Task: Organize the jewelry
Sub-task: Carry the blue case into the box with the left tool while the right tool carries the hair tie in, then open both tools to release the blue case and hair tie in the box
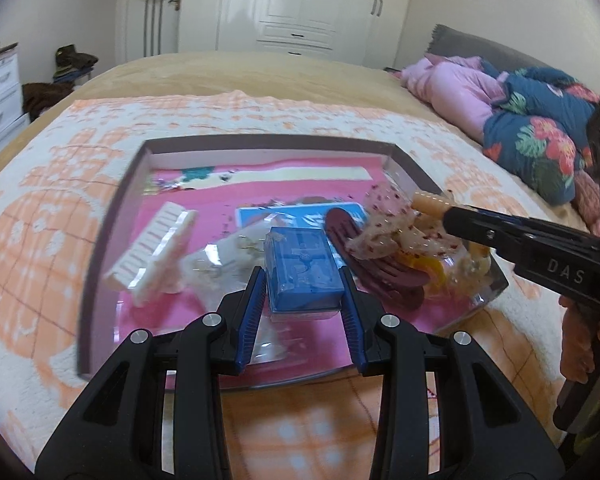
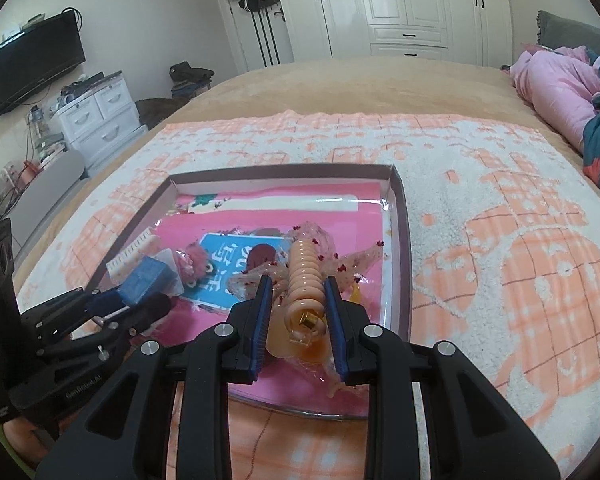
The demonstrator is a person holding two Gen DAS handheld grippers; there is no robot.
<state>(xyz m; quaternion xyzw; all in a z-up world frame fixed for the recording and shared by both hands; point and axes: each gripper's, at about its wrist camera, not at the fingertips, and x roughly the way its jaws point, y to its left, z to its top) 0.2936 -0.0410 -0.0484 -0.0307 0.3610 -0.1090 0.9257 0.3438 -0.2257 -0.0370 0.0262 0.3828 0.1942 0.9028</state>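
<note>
A shallow brown-rimmed tray [image 1: 132,168] with a pink lining lies on the bed and holds the accessories. My left gripper [image 1: 302,280] is shut on a small blue box [image 1: 302,268], just above the tray floor; the box also shows in the right wrist view [image 2: 146,276]. My right gripper [image 2: 296,290] is shut on a peach coiled hair tie [image 2: 306,276] with a gold bead, above the tray's near right part. A white comb-like hair clip [image 1: 152,252], a dark red hair claw [image 1: 364,268] and a sheer speckled scrunchie [image 1: 384,224] lie in the tray.
The tray sits on an orange and white blanket [image 2: 500,208] over a tan bedspread. Pink and floral bedding [image 1: 520,120] is piled at the right. White wardrobes [image 2: 400,4], a drawer unit [image 2: 100,116] and a wall TV [image 2: 32,64] stand beyond the bed.
</note>
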